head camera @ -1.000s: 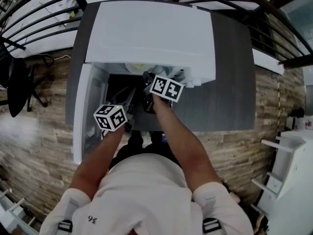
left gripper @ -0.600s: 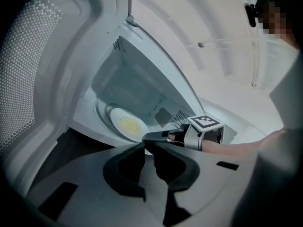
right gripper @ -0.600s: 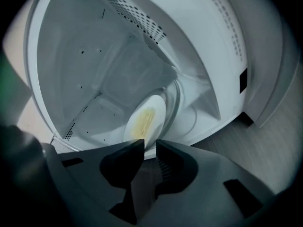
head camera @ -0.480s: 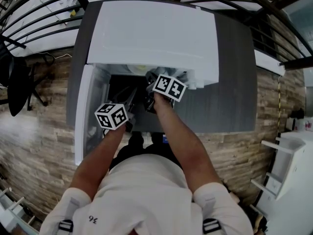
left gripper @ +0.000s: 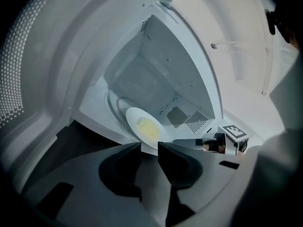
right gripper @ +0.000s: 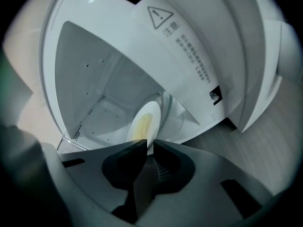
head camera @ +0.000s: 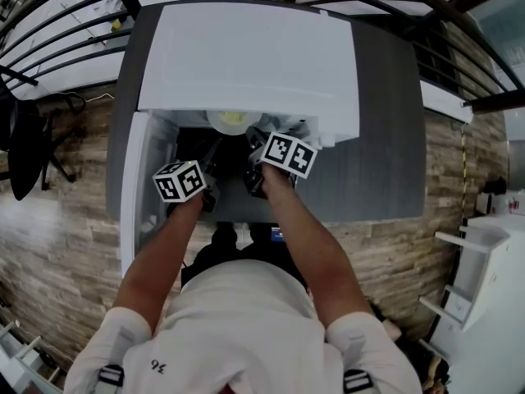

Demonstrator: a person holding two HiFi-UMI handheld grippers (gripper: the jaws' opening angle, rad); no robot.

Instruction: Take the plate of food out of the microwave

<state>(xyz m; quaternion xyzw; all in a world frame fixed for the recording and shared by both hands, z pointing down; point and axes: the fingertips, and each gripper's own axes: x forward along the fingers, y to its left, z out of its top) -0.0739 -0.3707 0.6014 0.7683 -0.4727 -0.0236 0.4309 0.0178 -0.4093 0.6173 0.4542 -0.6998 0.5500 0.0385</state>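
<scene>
- Microwave point(head camera: 246, 56): white, on a dark grey table point(head camera: 394, 138). Its door point(head camera: 135, 187) is swung open at its left side.
- Plate of food point(head camera: 233, 121): white and round, with pale yellow food point(left gripper: 149, 129) in the middle. It sits at the microwave's mouth, its near edge just past the opening.
- Glass turntable point(left gripper: 113, 109): on the microwave's floor, partly covered by the plate.
- Right gripper point(right gripper: 150, 145): at the microwave's mouth, right of centre. Its jaws are drawn almost together, pinching the plate's near rim.
- Left gripper point(left gripper: 150, 146): at the microwave's mouth, between the open door and the right gripper. Its jaws have just been opening and stand spread, with the plate's rim at the gap and neither pad pressing on it.
- Obstruction: in each gripper view that gripper's own jaw tips cover the plate's nearest edge. The open door flanks the left gripper closely.
- Warning label point(right gripper: 161, 16): a triangle and small print on the microwave's front frame, too small to read.
- Surroundings: wood-plank floor point(head camera: 57, 245) around the table. A black chair point(head camera: 25, 138) stands well left of the microwave and a white cabinet point(head camera: 484, 302) well right.
</scene>
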